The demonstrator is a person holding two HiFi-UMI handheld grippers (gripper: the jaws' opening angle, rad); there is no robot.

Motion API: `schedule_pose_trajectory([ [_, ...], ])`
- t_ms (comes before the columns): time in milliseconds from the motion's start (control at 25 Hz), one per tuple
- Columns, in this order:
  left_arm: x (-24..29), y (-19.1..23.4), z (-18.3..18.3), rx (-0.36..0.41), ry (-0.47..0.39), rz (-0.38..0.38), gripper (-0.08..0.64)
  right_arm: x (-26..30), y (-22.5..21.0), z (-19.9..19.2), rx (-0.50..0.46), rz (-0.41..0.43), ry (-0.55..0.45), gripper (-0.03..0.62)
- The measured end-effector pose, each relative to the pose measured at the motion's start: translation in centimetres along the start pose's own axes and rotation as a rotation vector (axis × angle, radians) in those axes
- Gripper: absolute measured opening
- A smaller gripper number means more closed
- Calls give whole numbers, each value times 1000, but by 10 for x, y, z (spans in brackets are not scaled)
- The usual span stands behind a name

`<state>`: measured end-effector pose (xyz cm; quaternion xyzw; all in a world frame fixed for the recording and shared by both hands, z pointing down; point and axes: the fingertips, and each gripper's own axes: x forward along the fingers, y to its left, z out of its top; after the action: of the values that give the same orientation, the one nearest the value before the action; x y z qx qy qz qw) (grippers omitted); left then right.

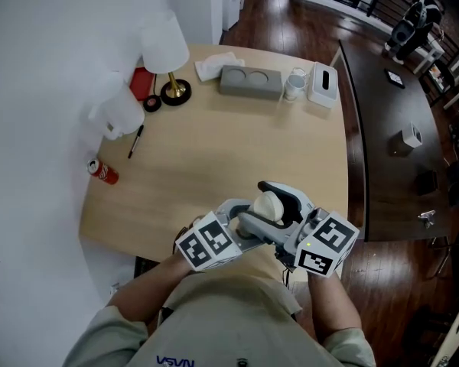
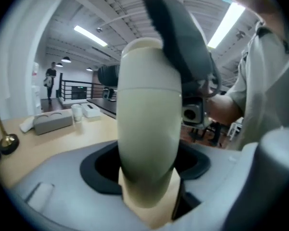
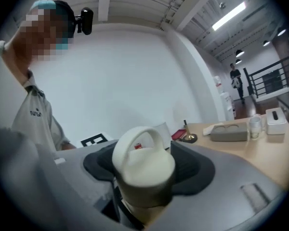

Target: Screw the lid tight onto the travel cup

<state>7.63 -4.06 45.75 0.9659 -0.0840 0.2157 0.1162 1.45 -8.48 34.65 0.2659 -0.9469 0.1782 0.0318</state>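
A cream travel cup (image 1: 266, 205) is held in the air over the table's near edge, between both grippers. My left gripper (image 1: 241, 225) is shut on the cup body (image 2: 147, 129), which fills the left gripper view from top to bottom between the grey jaws. My right gripper (image 1: 289, 202) is shut on the cream lid (image 3: 143, 163), whose loop handle (image 3: 135, 138) points toward the camera. In the left gripper view the right gripper's dark jaw pad (image 2: 183, 37) lies over the cup's far end. The seam between lid and cup is hidden by the jaws.
On the wooden table (image 1: 237, 151) stand a brass-footed lamp (image 1: 168, 60), a red can (image 1: 103, 172), a pen (image 1: 135, 141), a grey two-hole holder (image 1: 250, 81), a small glass (image 1: 294, 85) and a tissue box (image 1: 322, 85). A dark table (image 1: 390, 121) runs along the right.
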Motion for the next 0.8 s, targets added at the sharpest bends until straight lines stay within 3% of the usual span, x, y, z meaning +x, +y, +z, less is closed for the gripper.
schedule_pose_trajectory([
  [160, 5, 21, -7, 0, 13, 198, 313, 2, -17, -7, 19, -137, 8, 298],
  [240, 7, 26, -17, 6, 37, 242, 313, 3, -23, -14, 23, -187, 23, 296],
  [520, 11, 35, -26, 3, 17, 244, 314, 14, -27, -28, -83, -229, 91, 291],
  [800, 23, 47, -47, 21, 62, 166, 321, 34, -33, -54, -222, -226, 161, 290],
])
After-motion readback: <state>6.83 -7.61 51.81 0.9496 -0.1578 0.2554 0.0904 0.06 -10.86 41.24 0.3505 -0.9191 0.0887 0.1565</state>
